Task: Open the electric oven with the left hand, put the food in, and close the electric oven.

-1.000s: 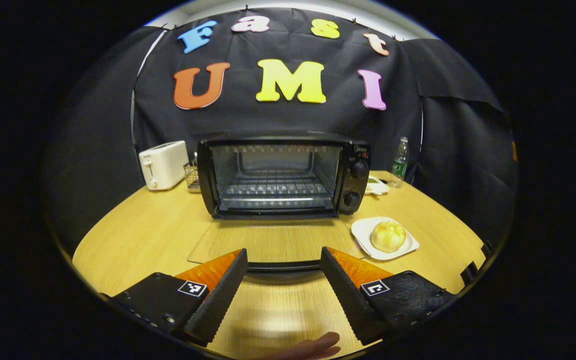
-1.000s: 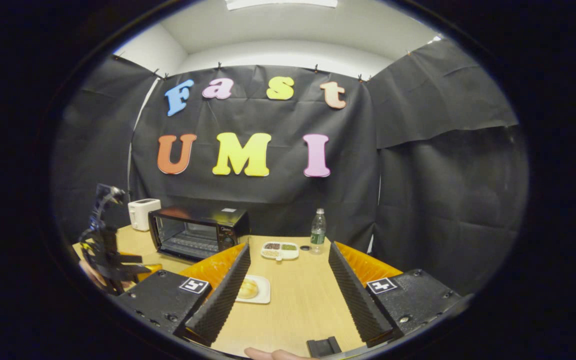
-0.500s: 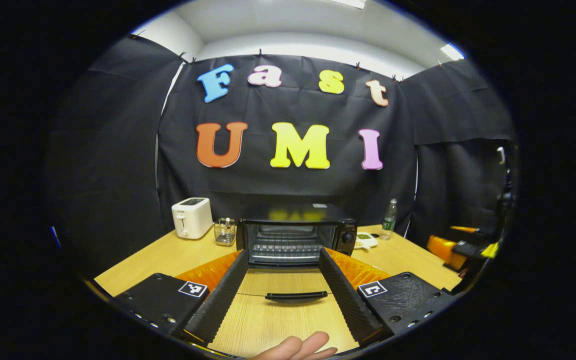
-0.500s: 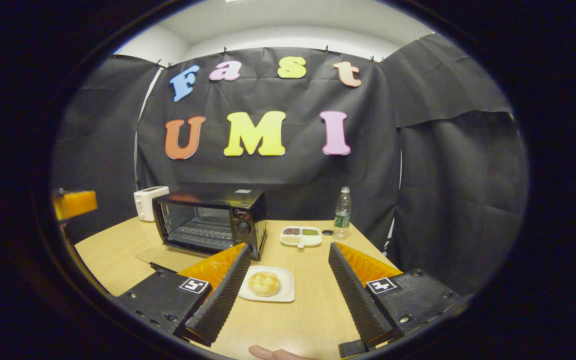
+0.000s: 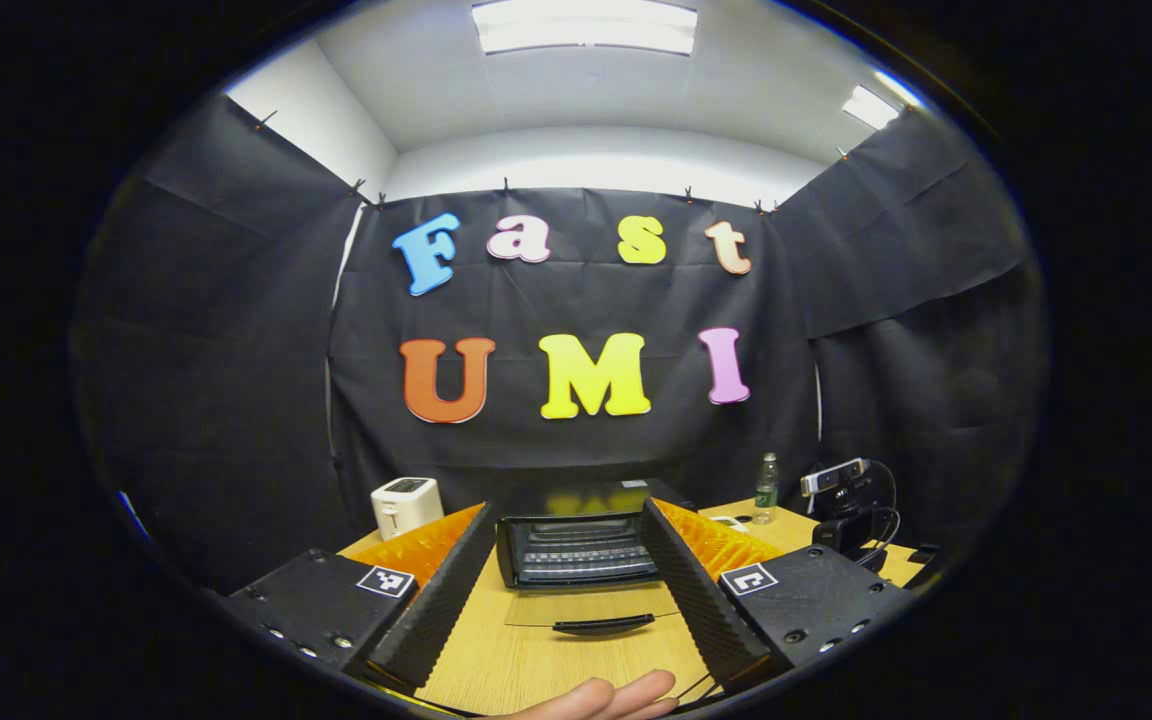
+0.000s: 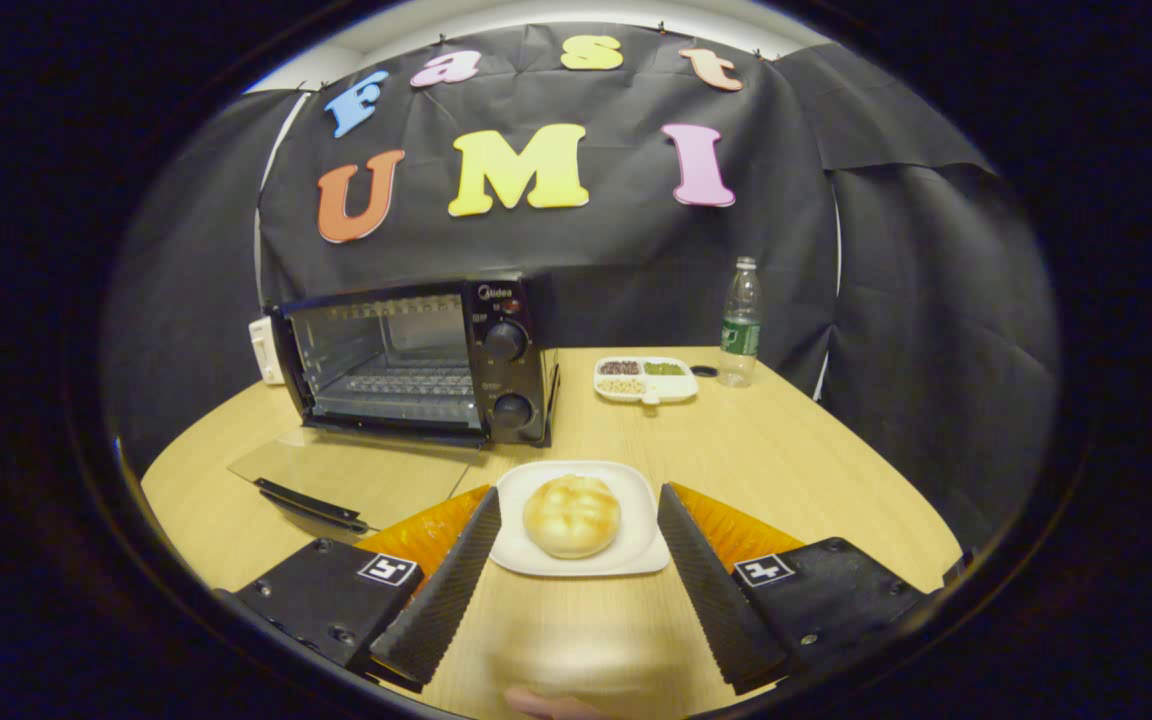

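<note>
Black electric toaster oven (image 6: pixel 416 362) with two round knobs sitting toward the back left of the light wooden surface (image 6: pixel 756 460), glass door (image 6: pixel 351 478) dropped all the way down and lying flat out front, black handle at its near edge, wire rack visible inside. Round golden bread bun (image 6: pixel 571 515) on a white square plate (image 6: pixel 636 495) just in front of the oven's right corner, not touching it. Right gripper (image 6: pixel 576 560), black with orange backing, spread wide and holding nothing, one finger either side of the plate in the right gripper view, hovering close over it; can't tell whether touching the plate. Left gripper (image 5: pixel 566 590) also wide open and empty, well back from the oven, framing the open door (image 5: pixel 591 607) and the oven mouth (image 5: pixel 576 545) between its fingers in the left gripper view. Bit of a hand (image 5: pixel 601 698) peeking in at the bottom of that view. White two-slot toaster (image 5: pixel 404 505) left of the oven, clear plastic water bottle (image 6: pixel 739 322) with a green label at the back right, white divided snack tray (image 6: pixel 644 379) with a few fillings just beside it. Small webcam on a black stand (image 5: pixel 841 500) with cables off to the right edge of the surface.
</note>
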The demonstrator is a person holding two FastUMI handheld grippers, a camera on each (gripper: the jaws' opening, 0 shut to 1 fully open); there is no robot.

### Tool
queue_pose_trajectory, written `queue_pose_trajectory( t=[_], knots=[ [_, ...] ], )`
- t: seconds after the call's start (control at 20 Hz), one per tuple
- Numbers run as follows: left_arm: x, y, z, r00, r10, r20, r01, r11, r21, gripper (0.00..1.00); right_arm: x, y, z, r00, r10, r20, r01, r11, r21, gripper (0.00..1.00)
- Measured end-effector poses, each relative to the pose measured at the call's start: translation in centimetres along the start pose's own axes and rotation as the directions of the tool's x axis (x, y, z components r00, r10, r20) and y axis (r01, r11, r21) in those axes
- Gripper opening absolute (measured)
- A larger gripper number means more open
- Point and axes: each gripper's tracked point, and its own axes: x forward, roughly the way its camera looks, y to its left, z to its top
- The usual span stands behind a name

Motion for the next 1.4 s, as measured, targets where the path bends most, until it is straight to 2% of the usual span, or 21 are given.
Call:
queue_pose_trajectory(
  t=[0.1, 0.15, 0.2, 0.25, 0.4, 0.5, 0.6, 0.65, 0.7, 0.8, 0.9, 1.1, 1.3, 1.4],
  knots=[
    [-0.2, 0.0, -0.3, 1.000, 0.003, -0.006, -0.003, 1.000, -0.006, 0.95, 1.6, 0.6, -1.3, 0.999, 0.004, -0.044, -0.004, 1.000, 0.004, 1.00],
    [-0.2, 0.2, -0.4, 1.000, -0.002, -0.010, 0.002, 1.000, -0.016, 0.89, 2.4, 0.6, -1.9, 0.998, 0.004, -0.070, -0.003, 1.000, 0.016, 1.00],
    [-0.1, 0.6, -0.5, 1.000, -0.001, -0.010, 0.000, 1.000, -0.028, 1.00, 3.1, 0.7, -2.4, 0.996, 0.007, -0.093, -0.004, 1.000, 0.026, 1.00],
    [0.1, 1.0, -0.4, 1.000, 0.004, -0.011, -0.005, 0.999, -0.037, 0.95, 3.8, 0.7, -2.7, 0.994, 0.004, -0.110, 0.000, 0.999, 0.032, 1.00],
    [0.3, 1.6, -1.0, 0.999, 0.012, -0.033, -0.014, 0.999, -0.049, 0.95, 4.9, 0.5, -4.0, 0.985, 0.005, -0.173, 0.006, 0.998, 0.065, 1.00],
    [0.7, 1.0, -1.4, 0.999, -0.006, -0.050, 0.003, 0.998, -0.057, 0.94, 5.3, 0.7, -3.7, 0.986, 0.008, -0.167, 0.007, 0.996, 0.088, 1.00],
    [1.3, 0.4, -1.8, 0.997, -0.035, -0.063, 0.031, 0.997, -0.066, 0.90, 5.8, 0.7, -3.9, 0.982, 0.020, -0.187, 0.003, 0.992, 0.123, 0.99],
    [1.7, 0.1, -1.9, 0.997, -0.045, -0.063, 0.040, 0.997, -0.069, 0.95, 6.1, 0.8, -3.9, 0.980, 0.036, -0.198, -0.007, 0.990, 0.144, 0.95],
    [1.9, -0.1, -1.8, 0.997, -0.054, -0.063, 0.050, 0.996, -0.071, 0.95, 6.3, 0.8, -3.7, 0.981, 0.046, -0.188, -0.014, 0.986, 0.167, 0.91],
    [2.8, -0.6, -1.9, 0.994, -0.076, -0.080, 0.070, 0.995, -0.070, 0.94, 6.1, 0.6, -3.4, 0.980, 0.064, -0.188, -0.025, 0.979, 0.205, 0.89],
    [3.9, 0.0, -1.9, 0.993, -0.068, -0.093, 0.062, 0.996, -0.064, 0.94, 5.6, 0.9, -2.6, 0.981, 0.086, -0.174, -0.044, 0.972, 0.231, 0.88],
    [5.9, 0.8, -1.4, 0.995, -0.054, -0.085, 0.046, 0.995, -0.088, 0.95, 3.7, 2.4, 0.1, 0.987, 0.113, -0.114, -0.087, 0.973, 0.214, 0.85],
    [8.0, 2.8, -2.2, 0.995, -0.029, -0.100, 0.021, 0.997, -0.079, 0.95, 2.2, 5.8, 3.0, 0.978, 0.203, -0.057, -0.184, 0.954, 0.235, 0.85],
    [8.8, 3.8, -2.9, 0.993, -0.011, -0.119, 0.001, 0.997, -0.082, 0.95, 2.0, 8.2, 4.1, 0.965, 0.258, -0.039, -0.238, 0.931, 0.277, 0.85]
  ],
)
